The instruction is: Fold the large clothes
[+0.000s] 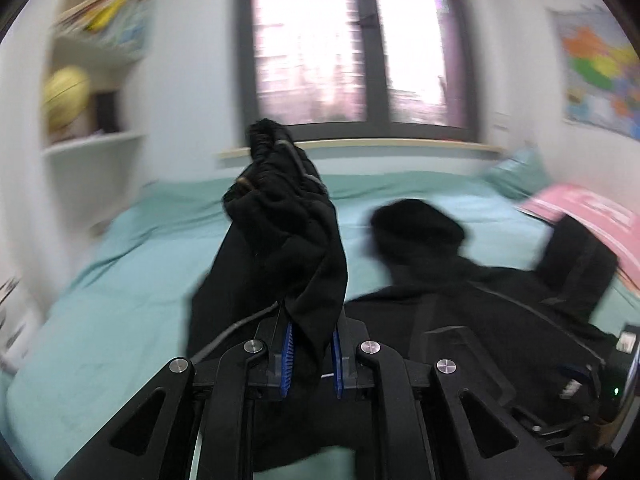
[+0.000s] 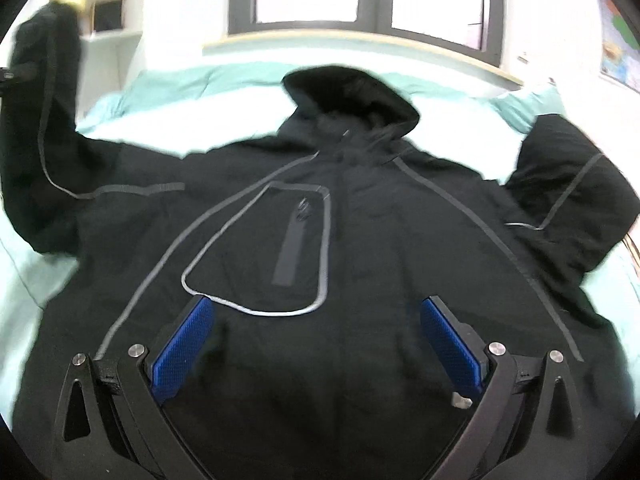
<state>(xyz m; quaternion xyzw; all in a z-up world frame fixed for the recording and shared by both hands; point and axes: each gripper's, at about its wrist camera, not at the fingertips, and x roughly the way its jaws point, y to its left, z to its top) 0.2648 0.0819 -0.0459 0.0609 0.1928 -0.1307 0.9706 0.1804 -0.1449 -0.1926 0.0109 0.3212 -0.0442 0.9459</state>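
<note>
A large black hooded jacket (image 2: 360,220) with grey seam lines lies front up on a teal bed (image 2: 168,84), hood (image 2: 348,92) toward the window. My left gripper (image 1: 312,340) is shut on the jacket's left sleeve (image 1: 288,220) and holds it lifted above the bed; that raised sleeve also shows in the right wrist view (image 2: 44,100). My right gripper (image 2: 316,340) is open and empty, low over the jacket's lower front, its blue pads (image 2: 184,344) spread wide. The other sleeve (image 2: 568,188) lies folded at the right.
A window (image 1: 352,48) is behind the bed. White shelves (image 1: 92,80) with a yellow ball stand at the left. A pink item (image 1: 588,208) and a teal pillow (image 1: 516,172) lie at the bed's right, under a wall map (image 1: 600,76).
</note>
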